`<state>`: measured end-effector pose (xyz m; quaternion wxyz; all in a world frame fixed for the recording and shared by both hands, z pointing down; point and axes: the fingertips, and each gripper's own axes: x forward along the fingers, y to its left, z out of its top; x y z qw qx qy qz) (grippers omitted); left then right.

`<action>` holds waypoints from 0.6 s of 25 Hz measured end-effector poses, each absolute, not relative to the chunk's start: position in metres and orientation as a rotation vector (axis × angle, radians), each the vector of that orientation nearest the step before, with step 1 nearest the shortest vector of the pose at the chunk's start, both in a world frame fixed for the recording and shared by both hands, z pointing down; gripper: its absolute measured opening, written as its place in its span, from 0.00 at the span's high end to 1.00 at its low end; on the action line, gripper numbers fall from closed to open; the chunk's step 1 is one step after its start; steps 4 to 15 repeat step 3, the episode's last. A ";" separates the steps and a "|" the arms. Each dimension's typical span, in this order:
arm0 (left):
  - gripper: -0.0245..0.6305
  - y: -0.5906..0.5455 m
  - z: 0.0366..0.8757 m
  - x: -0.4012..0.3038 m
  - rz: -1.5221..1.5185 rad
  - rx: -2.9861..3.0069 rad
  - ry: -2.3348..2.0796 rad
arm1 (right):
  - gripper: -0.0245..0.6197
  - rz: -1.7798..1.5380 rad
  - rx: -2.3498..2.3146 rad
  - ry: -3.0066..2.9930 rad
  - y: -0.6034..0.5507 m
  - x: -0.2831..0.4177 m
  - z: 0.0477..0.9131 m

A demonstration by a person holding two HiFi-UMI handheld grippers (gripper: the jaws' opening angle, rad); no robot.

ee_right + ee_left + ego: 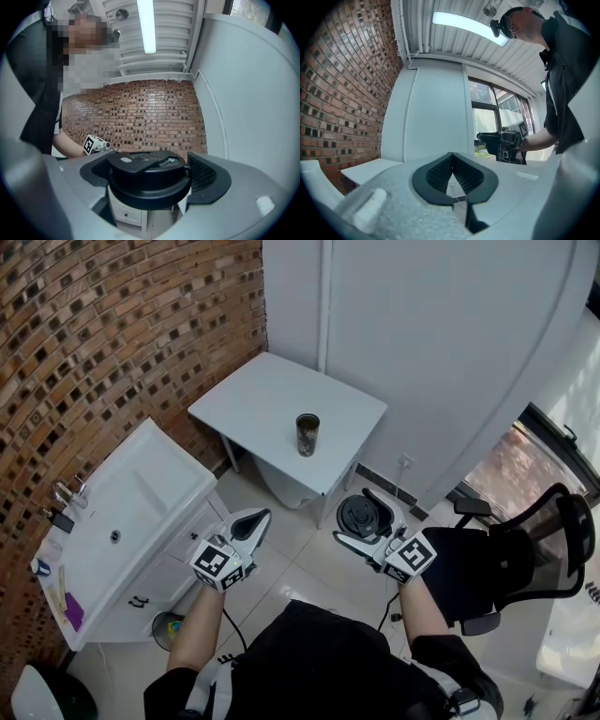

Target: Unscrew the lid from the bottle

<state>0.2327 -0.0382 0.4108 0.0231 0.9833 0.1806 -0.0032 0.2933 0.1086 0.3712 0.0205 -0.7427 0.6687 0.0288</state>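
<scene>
Gripping lid (147, 174) with right gripper (362, 521); left gripper (452, 174) closed, empty. Could drop lid, probably onto floor, if grip loosens.

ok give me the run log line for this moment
left gripper: shut, empty | right gripper: shut on lid | bottle: lid off, upright on table

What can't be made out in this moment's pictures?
- Bottle: head view, too small to see its contents or print.
- Lid: right gripper view, underside and thread hidden by its own rim.
- Purple item on the sink: head view, too small to identify.
</scene>
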 end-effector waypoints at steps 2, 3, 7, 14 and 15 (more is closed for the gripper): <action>0.96 -0.038 0.411 0.232 -0.006 3.044 0.568 | 0.22 0.080 -2.315 2.079 0.108 0.293 0.373; 0.96 -0.037 0.411 0.232 -0.005 3.045 0.572 | 0.22 0.077 -2.323 2.083 0.108 0.292 0.373; 0.96 -0.037 0.411 0.232 -0.005 3.045 0.572 | 0.22 0.077 -2.323 2.083 0.108 0.292 0.373; 0.96 -0.037 0.411 0.232 -0.005 3.045 0.572 | 0.22 0.077 -2.323 2.083 0.108 0.292 0.373; 0.96 -0.037 0.411 0.232 -0.005 3.045 0.572 | 0.22 0.077 -2.323 2.083 0.108 0.292 0.373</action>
